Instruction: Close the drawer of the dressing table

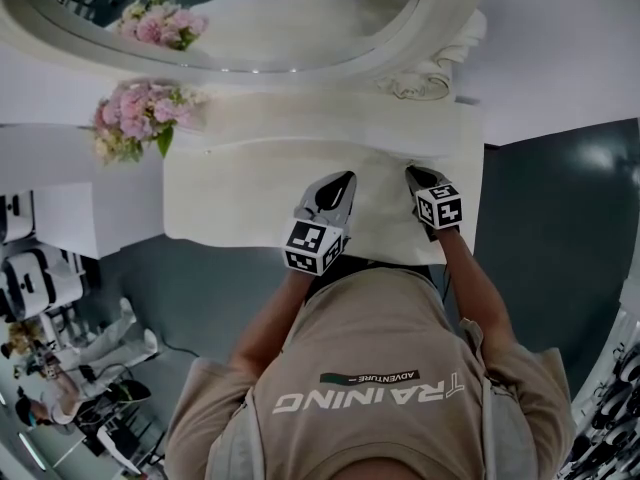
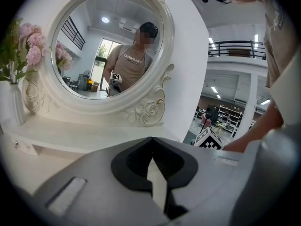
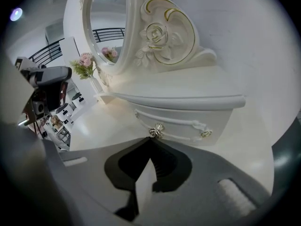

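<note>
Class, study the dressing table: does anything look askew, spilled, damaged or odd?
Nothing stands out. The mirror is intact, the flowers stand upright, and the small drawer looks shut under its shelf.

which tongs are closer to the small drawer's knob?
Right. The right tongs have their tips right by the drawer knob; the left tongs are further left, over the tabletop, facing the mirror.

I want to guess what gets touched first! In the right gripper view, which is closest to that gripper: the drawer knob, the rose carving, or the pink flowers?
1. Drawer knob, just ahead of the right gripper.
2. Rose carving, higher up on the mirror frame.
3. Pink flowers, far off at the left.
</note>
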Demonstrator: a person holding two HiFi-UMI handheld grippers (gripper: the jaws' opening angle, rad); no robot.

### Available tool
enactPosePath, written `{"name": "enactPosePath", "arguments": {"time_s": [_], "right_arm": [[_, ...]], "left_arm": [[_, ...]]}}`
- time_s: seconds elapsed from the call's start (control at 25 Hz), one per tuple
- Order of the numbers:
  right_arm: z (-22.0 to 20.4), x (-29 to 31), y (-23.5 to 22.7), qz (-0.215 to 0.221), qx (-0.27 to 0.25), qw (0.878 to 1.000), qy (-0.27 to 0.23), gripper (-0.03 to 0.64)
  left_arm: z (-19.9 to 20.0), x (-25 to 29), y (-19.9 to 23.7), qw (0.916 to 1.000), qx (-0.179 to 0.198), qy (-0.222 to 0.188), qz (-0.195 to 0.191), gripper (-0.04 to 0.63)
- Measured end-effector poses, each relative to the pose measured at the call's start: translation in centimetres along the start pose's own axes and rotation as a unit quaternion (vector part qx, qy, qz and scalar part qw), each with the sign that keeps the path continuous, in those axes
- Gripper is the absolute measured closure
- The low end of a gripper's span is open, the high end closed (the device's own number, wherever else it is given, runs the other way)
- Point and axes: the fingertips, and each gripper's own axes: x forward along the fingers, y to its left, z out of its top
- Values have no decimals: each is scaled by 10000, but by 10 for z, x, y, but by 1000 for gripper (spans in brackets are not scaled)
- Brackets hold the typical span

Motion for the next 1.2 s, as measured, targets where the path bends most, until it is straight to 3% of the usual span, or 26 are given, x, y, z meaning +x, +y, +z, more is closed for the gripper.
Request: {"name": "enactPosePath", "arguments": {"time_s": [0.8,1.2], "right_arm": [[6,-5,-4,-2,-42,10000,-49,614],[30,-71,26,-6,-403,9965,-728,615]], "left_arm": [[8,-7,2,9999,53,-107,63,580],[23,-18,-16,9990,244,-361,-114,580]]}}
